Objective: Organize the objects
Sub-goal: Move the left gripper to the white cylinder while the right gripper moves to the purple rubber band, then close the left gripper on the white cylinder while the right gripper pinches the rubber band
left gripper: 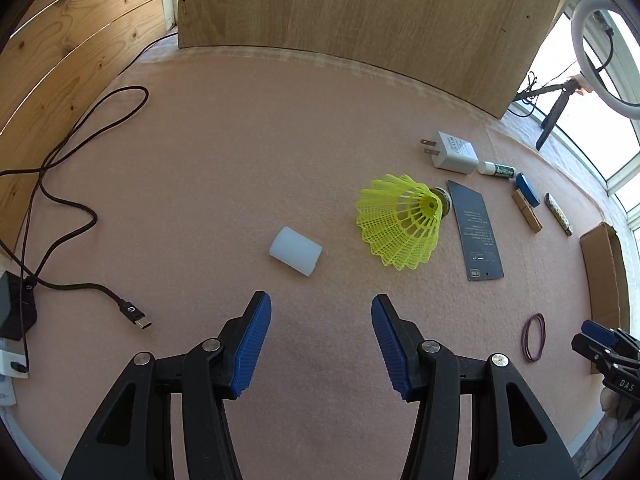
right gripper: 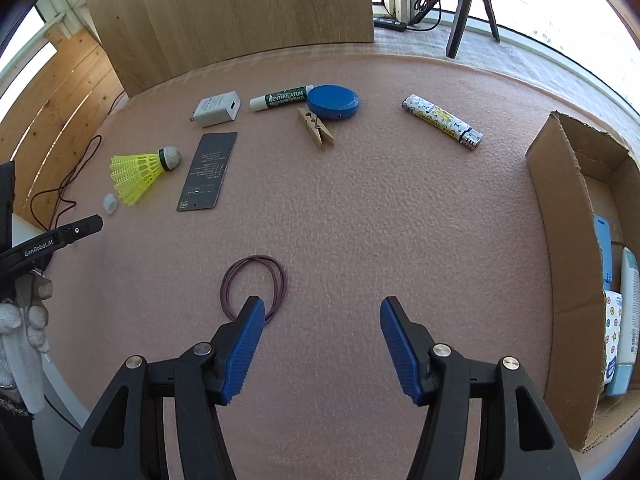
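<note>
My left gripper [left gripper: 321, 312] is open and empty above the pink mat, just short of a white cylinder [left gripper: 295, 251]. A yellow shuttlecock [left gripper: 400, 222], a dark card [left gripper: 476, 230], a white charger [left gripper: 454, 152] and a lip balm [left gripper: 496, 169] lie to its right. My right gripper [right gripper: 322, 316] is open and empty, its left finger over the edge of a purple rubber band [right gripper: 254, 286]. Ahead lie a clothespin [right gripper: 315, 128], a blue round case [right gripper: 333, 101] and a patterned lighter [right gripper: 442, 121].
An open cardboard box [right gripper: 568, 280] holding several packets stands at the right. A black USB cable [left gripper: 80, 200] trails across the left. A wooden board [left gripper: 360, 12] stands at the back, a tripod [right gripper: 466, 4] behind it.
</note>
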Demonstrator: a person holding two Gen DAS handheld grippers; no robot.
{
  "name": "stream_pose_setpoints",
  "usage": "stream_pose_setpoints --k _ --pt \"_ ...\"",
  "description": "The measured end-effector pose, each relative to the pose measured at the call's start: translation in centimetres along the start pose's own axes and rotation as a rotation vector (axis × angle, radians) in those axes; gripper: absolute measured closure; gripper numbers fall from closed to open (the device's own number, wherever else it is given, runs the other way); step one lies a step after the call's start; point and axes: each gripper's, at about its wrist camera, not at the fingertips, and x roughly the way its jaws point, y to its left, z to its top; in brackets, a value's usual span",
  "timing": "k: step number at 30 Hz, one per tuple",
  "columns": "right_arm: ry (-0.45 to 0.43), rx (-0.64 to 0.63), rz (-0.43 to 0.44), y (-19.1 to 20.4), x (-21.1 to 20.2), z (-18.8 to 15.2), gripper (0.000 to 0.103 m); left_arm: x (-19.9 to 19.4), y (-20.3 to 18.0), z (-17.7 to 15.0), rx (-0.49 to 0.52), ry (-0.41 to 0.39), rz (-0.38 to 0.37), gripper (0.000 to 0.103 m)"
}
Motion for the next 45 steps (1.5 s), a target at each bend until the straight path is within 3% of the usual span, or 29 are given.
stream_pose_setpoints --k 4,13,18,27,36,45 --pt "0.016 0.001 -0.006 0.5 1.0 0.5 0.047 0.8 1.2 1.1 -0.020 0.009 -0.008 0.047" --pt "0.056 0.013 0.002 0.7 2.9 1.2 0.047 2.8 0.8 2.4 0.042 0.016 0.019 0.047" --pt "0.080 -0.007 -0.006 1.3 3.8 1.5 0.053 3.4 0.4 2.7 0.070 0.018 0.035 0.047" --pt "0.086 -0.115 -0.090 3.8 4.7 2.1 0.057 3.6 0.2 2.6 0.091 0.006 0.049 0.051" --pt "0.082 -0.193 -0.098 5.4 4.8 2.0 0.080 3.4 0.5 2.5 0.094 -0.009 0.062 0.068" --pt "0.076 -0.177 -0.063 5.1 4.7 1.9 0.100 3.2 1.3 2.4 0.051 -0.020 0.038 0.075"
